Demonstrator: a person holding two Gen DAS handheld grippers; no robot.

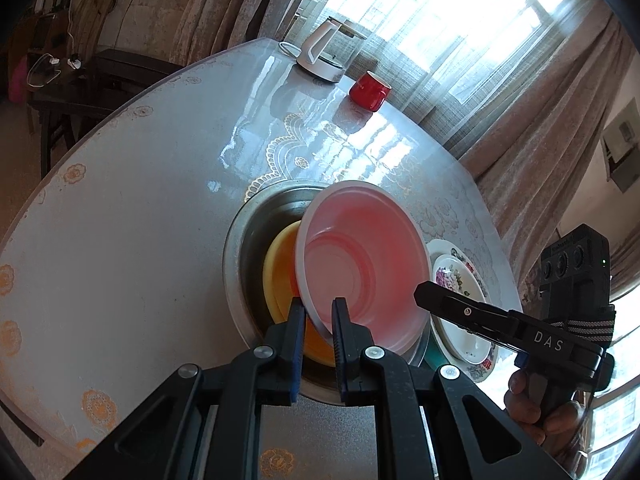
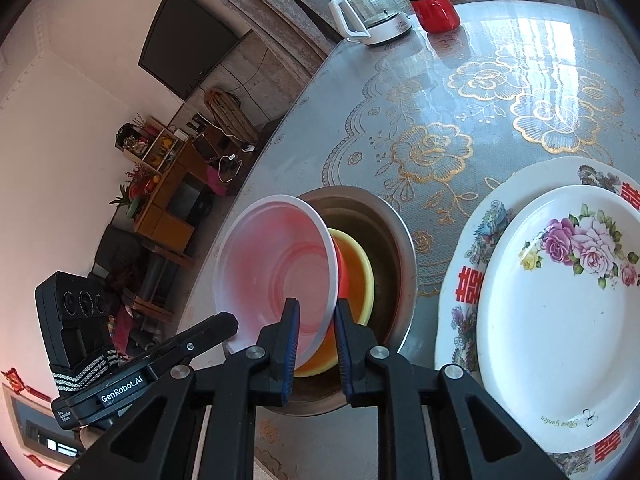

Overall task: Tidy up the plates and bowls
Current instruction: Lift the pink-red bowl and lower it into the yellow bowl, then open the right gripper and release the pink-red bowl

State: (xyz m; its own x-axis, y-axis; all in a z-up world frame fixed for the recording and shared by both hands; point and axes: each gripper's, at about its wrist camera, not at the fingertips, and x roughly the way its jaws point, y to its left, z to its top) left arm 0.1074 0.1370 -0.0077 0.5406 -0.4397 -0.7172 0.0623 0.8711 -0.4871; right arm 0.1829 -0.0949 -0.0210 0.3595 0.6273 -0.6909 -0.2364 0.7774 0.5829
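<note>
A round bench [image 1: 140,208] in gold-flowered cloth stands by curtained windows. A kettle [image 1: 328,50] and red mug [image 1: 370,89] sit far back. Left tongs [image 1: 318,320] and right tongs [image 2: 316,322] both clamp the tilted pink bowl [image 1: 360,264] over a yellow bowl [image 1: 280,272] in a steel basin [image 1: 248,240], beside stacked floral plates [image 2: 560,320].

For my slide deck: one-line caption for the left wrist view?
Both hand-held grippers clamp the pink bowl's rim over a yellow bowl in a metal basin.

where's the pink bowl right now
The pink bowl is tilted over the yellow bowl inside the steel basin, rim pinched by both grippers, left of the stacked flowered plates.
</note>
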